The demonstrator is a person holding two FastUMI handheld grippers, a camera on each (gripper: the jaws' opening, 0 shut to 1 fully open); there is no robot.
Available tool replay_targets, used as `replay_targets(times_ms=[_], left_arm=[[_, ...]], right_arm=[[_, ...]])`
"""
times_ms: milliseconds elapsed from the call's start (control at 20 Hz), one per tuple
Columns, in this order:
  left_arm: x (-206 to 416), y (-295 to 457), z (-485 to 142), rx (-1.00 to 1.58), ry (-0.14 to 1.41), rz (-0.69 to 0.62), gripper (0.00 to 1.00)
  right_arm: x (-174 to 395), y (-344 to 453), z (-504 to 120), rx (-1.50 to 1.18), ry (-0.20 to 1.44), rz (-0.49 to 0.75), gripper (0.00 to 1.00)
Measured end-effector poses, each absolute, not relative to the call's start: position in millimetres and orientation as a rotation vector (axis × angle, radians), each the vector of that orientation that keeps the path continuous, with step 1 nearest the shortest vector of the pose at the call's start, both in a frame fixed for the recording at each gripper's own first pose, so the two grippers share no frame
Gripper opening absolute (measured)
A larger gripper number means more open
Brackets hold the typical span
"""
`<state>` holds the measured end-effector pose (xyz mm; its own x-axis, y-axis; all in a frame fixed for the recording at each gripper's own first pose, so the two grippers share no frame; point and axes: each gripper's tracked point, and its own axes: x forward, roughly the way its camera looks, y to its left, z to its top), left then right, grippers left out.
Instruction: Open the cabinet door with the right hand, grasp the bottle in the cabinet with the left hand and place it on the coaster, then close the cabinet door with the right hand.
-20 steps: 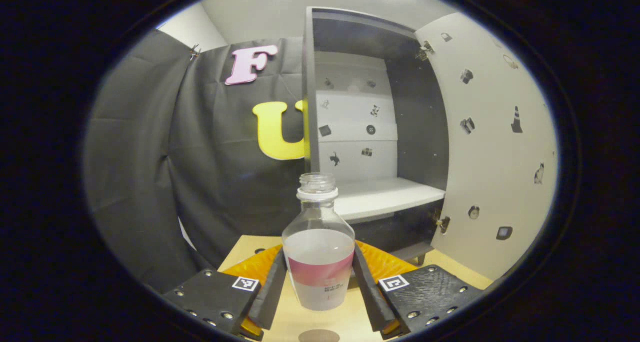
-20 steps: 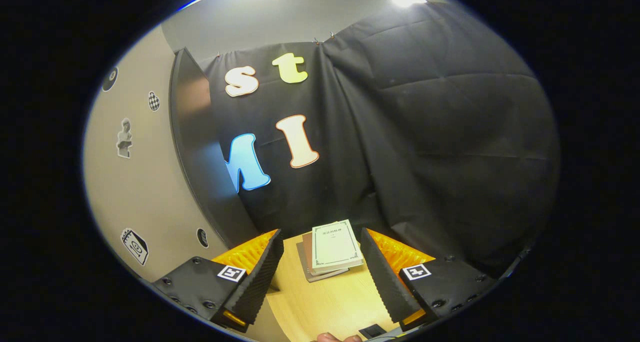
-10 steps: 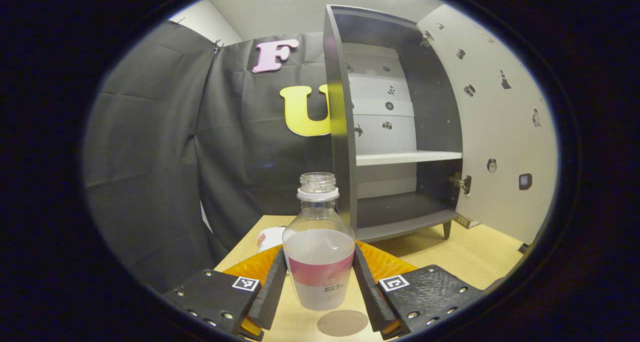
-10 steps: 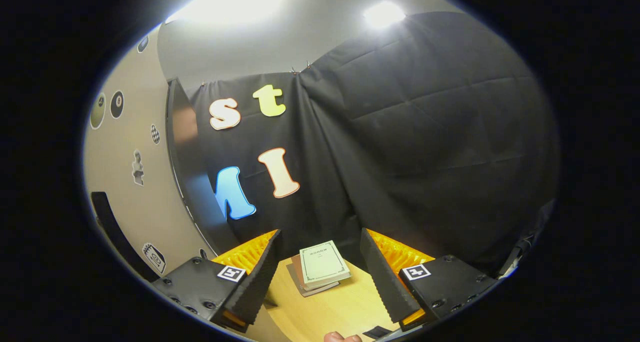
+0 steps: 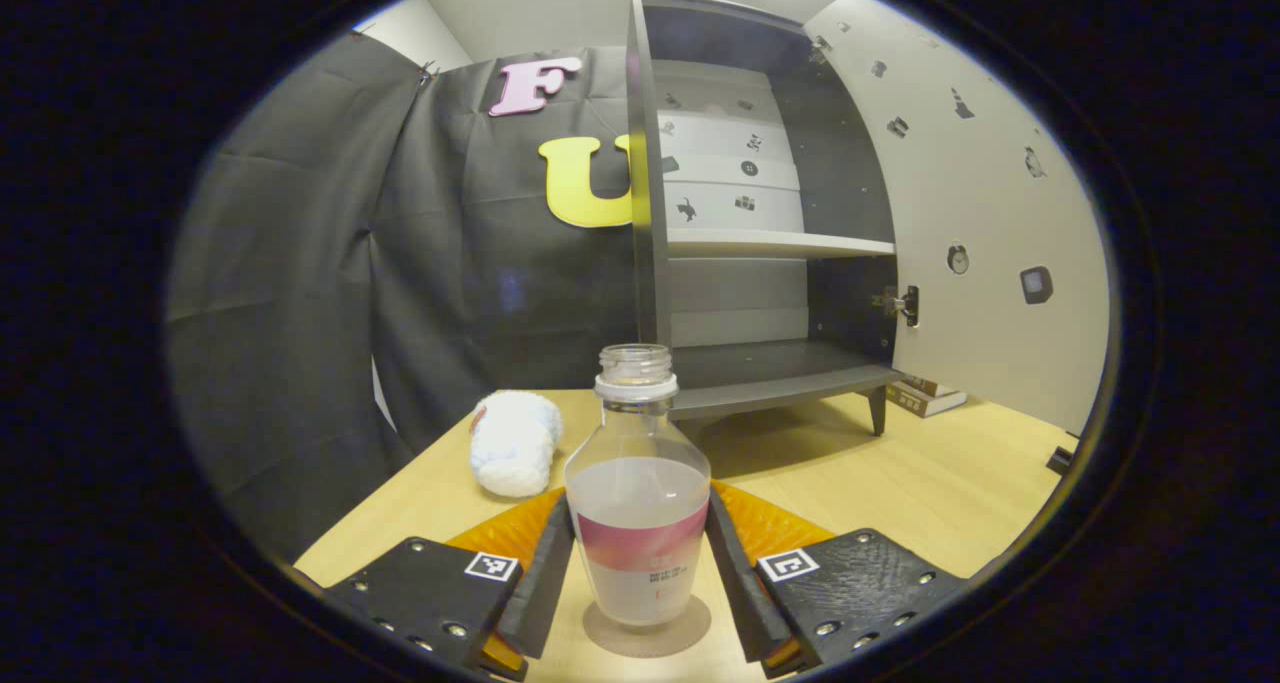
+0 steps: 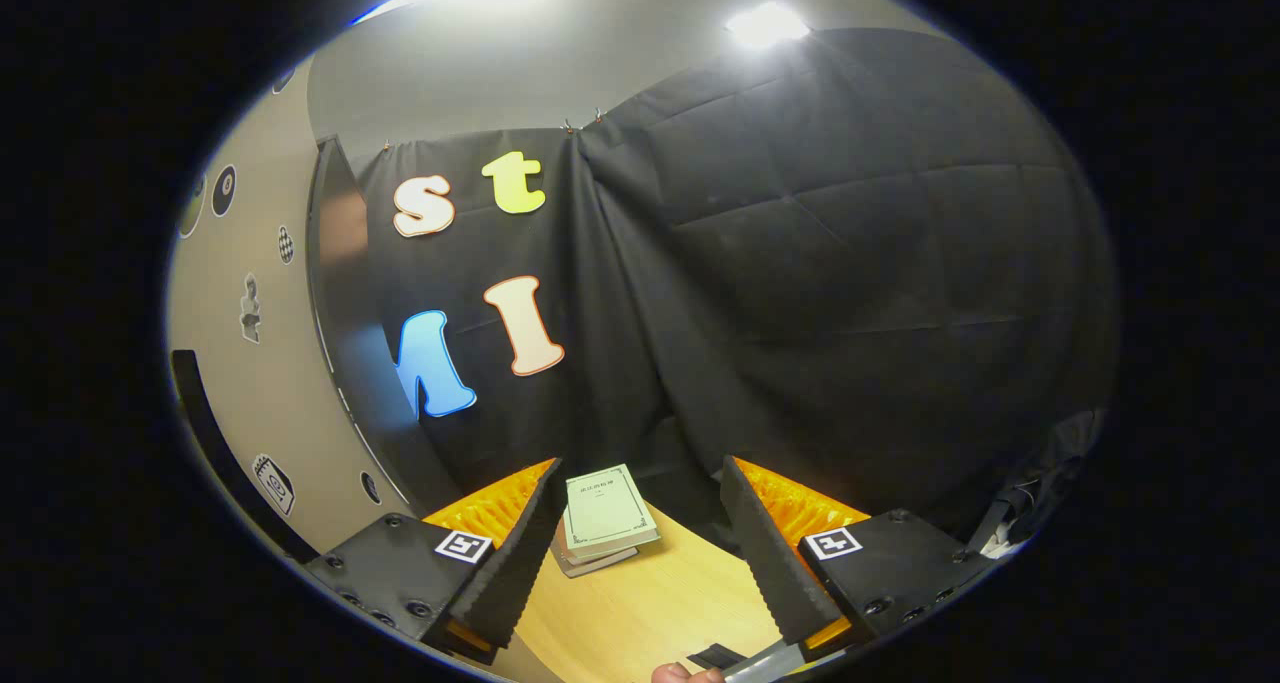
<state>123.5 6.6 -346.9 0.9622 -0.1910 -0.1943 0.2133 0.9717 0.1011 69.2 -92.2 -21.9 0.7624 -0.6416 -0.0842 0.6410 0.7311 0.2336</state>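
Door open: done. The cabinet door (image 5: pixel 985 233) stands swung wide on the right of the cabinet (image 5: pixel 745 213), and the shelves look bare. Bottle grasp: done. The left gripper (image 5: pixel 640 563) has both fingers pressed on the bottle (image 5: pixel 638 508) at its label band, bottle upright, uncapped, part full of clear liquid. The bottle is in front of the cabinet, out over the tabletop (image 5: pixel 900 483), directly above the brown coaster (image 5: pixel 645 631), whose rim shows round the bottle's base. Whether the base already touches the coaster I cannot tell. Placing looks nearly finished. Left to do: release, then close the door.

The right gripper (image 6: pixel 640 548) holds nothing, fingers spread wide, beside the door's outer face (image 6: pixel 255 363), books (image 6: pixel 605 513) on the tabletop beyond. White fluffy toy (image 5: pixel 512 441) lies left of the cabinet.
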Motion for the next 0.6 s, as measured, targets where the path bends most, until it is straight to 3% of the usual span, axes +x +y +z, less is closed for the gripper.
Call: replay_targets(times_ms=[100,150,250,600], left_arm=[[125.5,9.7,-359.8,0.112,0.191,-0.198,0.72],[125.6,11.9,-363.5,0.113,0.190,-0.196,0.72],[124.1,17.7,-368.9,0.127,0.189,-0.186,0.72],[103.8,18.2,-387.7,0.108,0.223,-0.161,0.71]], right_arm=[[69.1,-97.5,-24.3,0.331,0.011,-0.737,0.98],[73.2,-94.8,-20.4,0.373,0.001,-0.721,0.93],[75.9,-98.2,-15.9,0.367,-0.014,-0.723,0.98],[88.8,-89.8,-21.3,0.249,0.029,-0.699,0.98]])
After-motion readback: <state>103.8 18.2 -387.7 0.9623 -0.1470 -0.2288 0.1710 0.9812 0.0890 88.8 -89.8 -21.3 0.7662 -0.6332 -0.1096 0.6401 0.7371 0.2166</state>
